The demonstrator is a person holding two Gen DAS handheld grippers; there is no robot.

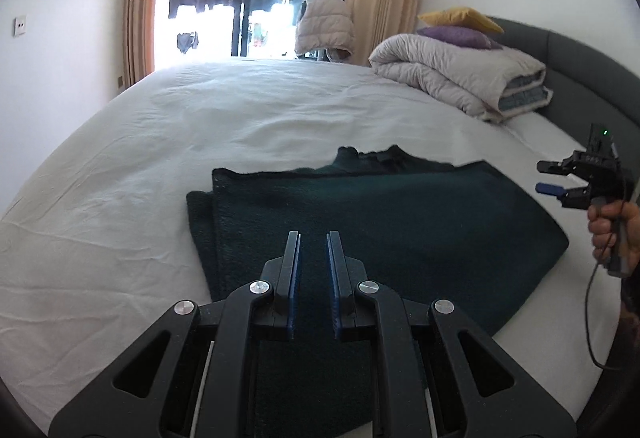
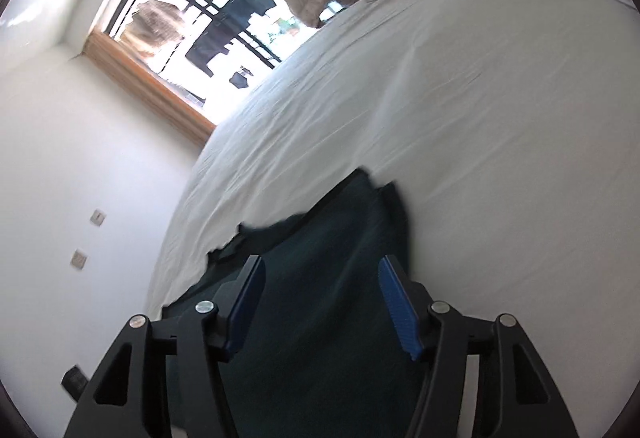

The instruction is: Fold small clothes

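A dark green knitted garment (image 1: 380, 214) lies folded flat on the white bed sheet (image 1: 200, 142). My left gripper (image 1: 314, 242) hovers over its near edge with the jaws slightly apart and nothing between them. My right gripper (image 1: 546, 178) shows in the left wrist view at the garment's right side, held in a hand, jaws apart and empty. In the tilted right wrist view the right gripper (image 2: 322, 270) is wide open above the garment (image 2: 332, 318), holding nothing.
A folded grey-white duvet (image 1: 460, 78) with a purple pillow (image 1: 460, 36) and a yellow pillow (image 1: 464, 16) sits at the far right by the grey headboard (image 1: 580, 62). A window with curtains (image 1: 140, 18) and a puffy vest (image 1: 324, 26) stand beyond the bed.
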